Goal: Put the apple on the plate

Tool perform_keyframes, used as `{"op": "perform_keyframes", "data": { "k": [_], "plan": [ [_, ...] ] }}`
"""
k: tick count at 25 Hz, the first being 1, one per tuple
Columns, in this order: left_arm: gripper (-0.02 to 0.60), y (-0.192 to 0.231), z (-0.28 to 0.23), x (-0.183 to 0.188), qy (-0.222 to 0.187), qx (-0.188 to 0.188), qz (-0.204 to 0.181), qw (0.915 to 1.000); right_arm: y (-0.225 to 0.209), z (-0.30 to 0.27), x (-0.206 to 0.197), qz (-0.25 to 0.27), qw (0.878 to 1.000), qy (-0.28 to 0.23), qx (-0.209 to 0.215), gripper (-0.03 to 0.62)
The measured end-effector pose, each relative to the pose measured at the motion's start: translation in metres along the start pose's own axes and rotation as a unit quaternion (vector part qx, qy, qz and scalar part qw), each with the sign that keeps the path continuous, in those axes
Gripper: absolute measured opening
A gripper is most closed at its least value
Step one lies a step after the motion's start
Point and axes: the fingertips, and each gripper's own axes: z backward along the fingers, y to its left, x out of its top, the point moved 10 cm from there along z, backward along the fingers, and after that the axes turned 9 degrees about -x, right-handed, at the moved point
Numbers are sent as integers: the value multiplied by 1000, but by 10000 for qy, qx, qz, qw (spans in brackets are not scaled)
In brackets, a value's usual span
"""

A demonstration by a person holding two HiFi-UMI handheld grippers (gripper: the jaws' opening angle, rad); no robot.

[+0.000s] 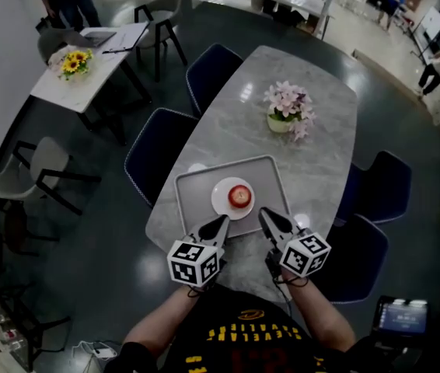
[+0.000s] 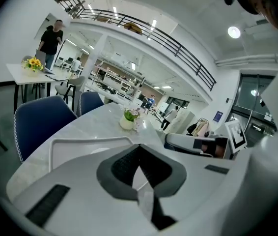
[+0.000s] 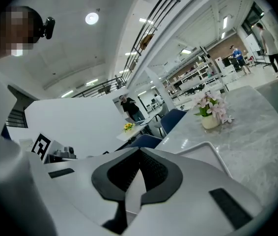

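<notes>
With the apple (image 1: 239,196) on the plate (image 1: 220,201) just ahead of and between our left hand-held gripper (image 1: 222,221) and right hand-held gripper (image 1: 265,214), both closed on nothing, we judge the job done and should back away without nudging the tray (image 1: 193,193)

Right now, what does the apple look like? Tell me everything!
The apple is small, round and red, with a paler patch on top. It sits near the middle of a white plate, which rests on a grey tray. Only the plate touches it: the left gripper and the right gripper, both shut, hang at the tray's near edge.
</notes>
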Motion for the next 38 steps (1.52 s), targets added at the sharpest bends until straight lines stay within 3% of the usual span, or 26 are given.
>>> {"op": "perform_keyframes", "data": {
  "k": [6, 11, 15, 22, 31, 38],
  "plan": [
    [1, -62, 10, -14, -268, -100, -153, 9995, 21, 54, 13, 440, 9967, -618, 273, 6],
    [2, -115, 18, -13, -601, -233, -501, 9967, 23, 104, 19, 747, 9925, -962, -116, 6],
    [1, -147, 28, -9, -910, -186, -986, 9908, 29, 131, 21, 1110, 9869, -1149, -229, 6],
    [0, -201, 38, -18, -1166, -109, -1697, 9785, 52, 176, 24, 1929, 9675, -1635, -43, 6],
    [0, -226, 55, -30, -1654, -103, -1839, 9689, 53, 199, 14, 2134, 9605, -1781, 129, 6],
    [0, -242, 60, -40, -1734, -117, -2104, 9620, 59, 214, 16, 2348, 9513, -1986, 222, 6]
  ]
}}
